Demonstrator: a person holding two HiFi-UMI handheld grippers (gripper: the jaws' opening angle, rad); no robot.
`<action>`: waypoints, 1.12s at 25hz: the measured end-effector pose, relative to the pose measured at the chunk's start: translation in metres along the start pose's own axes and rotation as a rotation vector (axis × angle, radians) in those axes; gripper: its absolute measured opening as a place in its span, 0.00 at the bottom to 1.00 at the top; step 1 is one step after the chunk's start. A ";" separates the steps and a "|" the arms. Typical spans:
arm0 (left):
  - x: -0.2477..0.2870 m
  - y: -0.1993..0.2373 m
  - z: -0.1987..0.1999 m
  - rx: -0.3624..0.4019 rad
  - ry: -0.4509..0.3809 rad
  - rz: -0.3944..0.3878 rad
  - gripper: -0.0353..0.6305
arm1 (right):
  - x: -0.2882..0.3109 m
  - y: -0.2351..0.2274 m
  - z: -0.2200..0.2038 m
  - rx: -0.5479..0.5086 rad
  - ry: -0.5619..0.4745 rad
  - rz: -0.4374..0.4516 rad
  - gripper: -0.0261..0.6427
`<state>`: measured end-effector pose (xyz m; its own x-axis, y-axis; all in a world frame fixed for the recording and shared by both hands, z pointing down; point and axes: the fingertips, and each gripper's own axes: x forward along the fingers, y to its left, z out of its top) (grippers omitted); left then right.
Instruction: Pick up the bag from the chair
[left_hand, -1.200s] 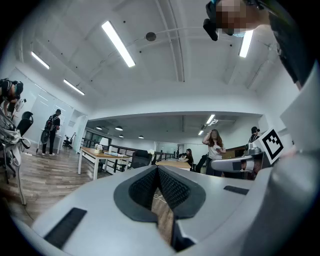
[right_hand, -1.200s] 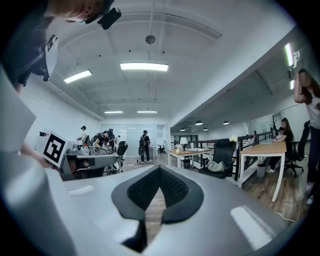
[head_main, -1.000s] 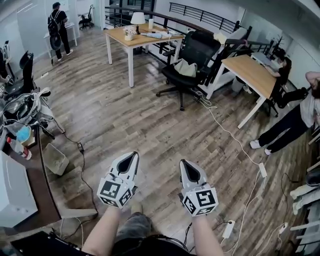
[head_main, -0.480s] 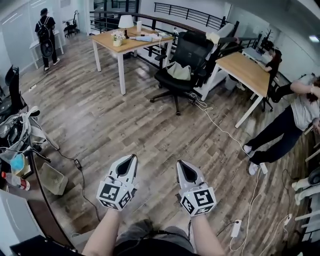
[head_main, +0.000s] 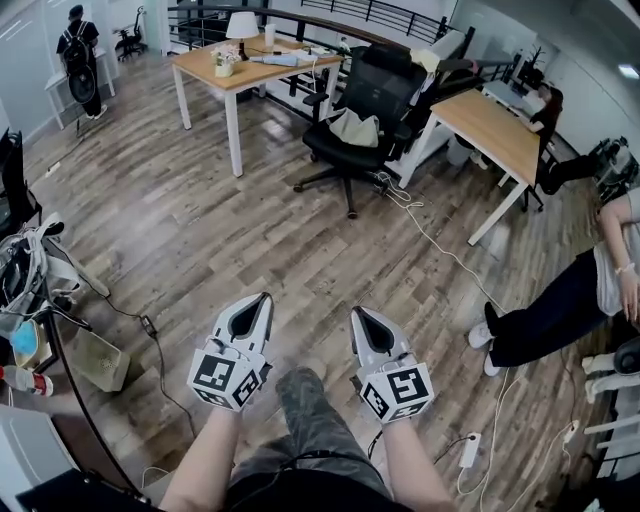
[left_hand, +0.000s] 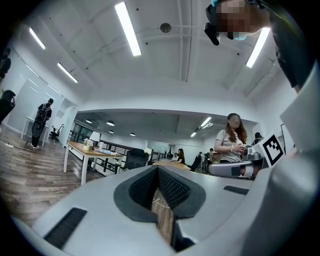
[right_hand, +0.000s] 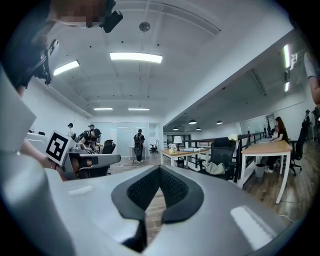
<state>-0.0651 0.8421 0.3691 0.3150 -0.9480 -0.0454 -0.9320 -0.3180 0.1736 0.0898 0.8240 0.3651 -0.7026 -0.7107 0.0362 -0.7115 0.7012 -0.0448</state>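
A beige bag (head_main: 354, 128) lies on the seat of a black office chair (head_main: 372, 88) across the wooden floor, between two wooden tables. In the right gripper view the chair (right_hand: 220, 154) stands far off at the right, with the bag (right_hand: 217, 169) on its seat. My left gripper (head_main: 255, 305) and right gripper (head_main: 364, 320) are held side by side low in the head view, far short of the chair. Both are shut with nothing between the jaws. In the left gripper view the left gripper (left_hand: 159, 170) points toward the distant chair (left_hand: 134, 159).
A wooden table (head_main: 248, 68) with a lamp stands left of the chair, another table (head_main: 493, 137) to its right. White cables (head_main: 440, 245) and a power strip (head_main: 470, 449) lie on the floor. A person's legs (head_main: 545, 315) stretch in from the right. A cardboard box (head_main: 95, 358) sits at the left.
The head view has moved forward: the chair and tables sit nearer. Both grippers stay shut and side by side. A leg now shows between my arms.
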 end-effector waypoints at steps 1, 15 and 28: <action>0.008 0.003 -0.001 0.001 0.004 0.000 0.05 | 0.007 -0.005 0.000 0.004 -0.002 -0.001 0.05; 0.145 0.064 0.006 0.000 0.017 0.012 0.05 | 0.130 -0.095 0.002 0.026 0.016 0.025 0.05; 0.253 0.097 0.011 0.011 0.008 0.016 0.05 | 0.199 -0.179 0.016 0.022 -0.008 0.018 0.05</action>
<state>-0.0779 0.5712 0.3641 0.3010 -0.9530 -0.0350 -0.9390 -0.3026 0.1633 0.0777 0.5562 0.3647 -0.7148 -0.6987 0.0277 -0.6988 0.7122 -0.0672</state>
